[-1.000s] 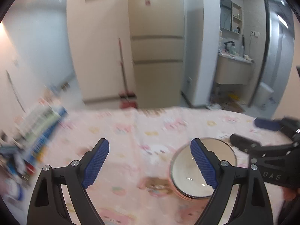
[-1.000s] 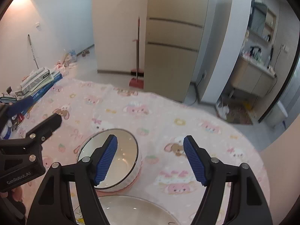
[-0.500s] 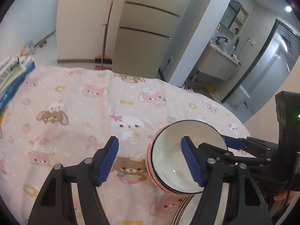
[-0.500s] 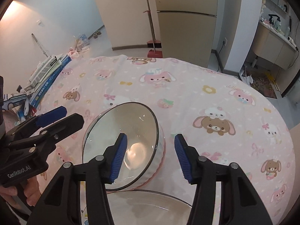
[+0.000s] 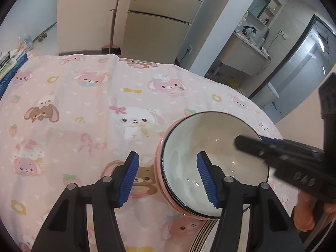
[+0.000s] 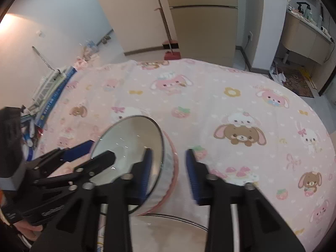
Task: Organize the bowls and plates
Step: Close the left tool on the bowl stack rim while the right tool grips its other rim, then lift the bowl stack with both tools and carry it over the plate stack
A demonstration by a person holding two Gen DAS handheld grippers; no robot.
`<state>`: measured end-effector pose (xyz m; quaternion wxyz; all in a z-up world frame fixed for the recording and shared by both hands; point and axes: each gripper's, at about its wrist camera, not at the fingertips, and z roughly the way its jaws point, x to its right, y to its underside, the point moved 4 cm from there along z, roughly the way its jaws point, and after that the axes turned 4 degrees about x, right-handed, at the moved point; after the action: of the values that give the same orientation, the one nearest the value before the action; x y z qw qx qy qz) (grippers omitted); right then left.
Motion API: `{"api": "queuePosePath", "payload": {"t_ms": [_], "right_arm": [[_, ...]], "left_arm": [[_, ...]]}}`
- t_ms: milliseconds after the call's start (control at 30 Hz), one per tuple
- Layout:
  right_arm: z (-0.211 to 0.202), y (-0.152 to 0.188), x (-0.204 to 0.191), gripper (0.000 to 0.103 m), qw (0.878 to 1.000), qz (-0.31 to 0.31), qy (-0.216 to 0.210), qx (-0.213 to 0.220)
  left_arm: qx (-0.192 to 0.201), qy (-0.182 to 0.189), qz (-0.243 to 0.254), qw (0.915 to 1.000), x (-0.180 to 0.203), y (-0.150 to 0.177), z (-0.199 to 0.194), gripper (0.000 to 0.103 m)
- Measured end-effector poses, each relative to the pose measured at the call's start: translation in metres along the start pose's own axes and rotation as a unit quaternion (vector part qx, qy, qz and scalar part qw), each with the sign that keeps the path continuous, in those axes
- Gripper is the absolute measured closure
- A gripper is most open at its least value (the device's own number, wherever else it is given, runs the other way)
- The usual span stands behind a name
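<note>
A pink bowl with a white inside and dark rim (image 5: 212, 153) stands on the pink cartoon tablecloth; it also shows in the right wrist view (image 6: 134, 142). My left gripper (image 5: 168, 178) is open and straddles the bowl's left rim, one finger inside, one outside. My right gripper (image 6: 168, 172) is open and straddles the bowl's right rim the same way. A striped-rim plate (image 5: 202, 237) lies just in front of the bowl, and its edge shows in the right wrist view (image 6: 178, 220).
The tablecloth (image 5: 84, 96) covers a round table. Books and boxes (image 6: 50, 88) are stacked past its left edge. A fridge (image 5: 155, 21), a broom (image 5: 113, 21) and a sink counter (image 5: 247, 50) stand beyond the far edge.
Both grippers have come down and closed in on the bowl, each now straddling a side of its rim. Both jaws have narrowed.
</note>
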<state>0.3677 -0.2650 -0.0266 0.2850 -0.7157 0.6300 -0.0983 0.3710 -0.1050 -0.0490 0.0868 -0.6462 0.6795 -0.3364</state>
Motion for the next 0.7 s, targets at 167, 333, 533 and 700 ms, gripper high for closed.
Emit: {"api": "queuePosePath", "payload": {"t_ms": [167,333,533,700], "right_arm": [[-0.024,-0.003,-0.005,0.097,0.999,-0.018,0.005,0.030],[-0.019,0.002,-0.014,0.097,0.997,-0.064,0.030,0.021],[-0.006,0.012,-0.020,0.094,0.991,-0.117,0.064,-0.008],[0.004,0.010,-0.006,0.036,0.999,-0.045,0.003,-0.026]], "left_arm": [[0.012,-0.001,0.000,0.9999,-0.001,-0.004,-0.012,0.043],[0.018,-0.007,0.003,0.9998,0.000,-0.007,-0.021,0.043],[0.011,-0.006,0.008,0.9999,0.003,-0.006,-0.021,0.043],[-0.008,-0.011,0.003,0.9999,-0.001,-0.002,-0.006,0.043]]}}
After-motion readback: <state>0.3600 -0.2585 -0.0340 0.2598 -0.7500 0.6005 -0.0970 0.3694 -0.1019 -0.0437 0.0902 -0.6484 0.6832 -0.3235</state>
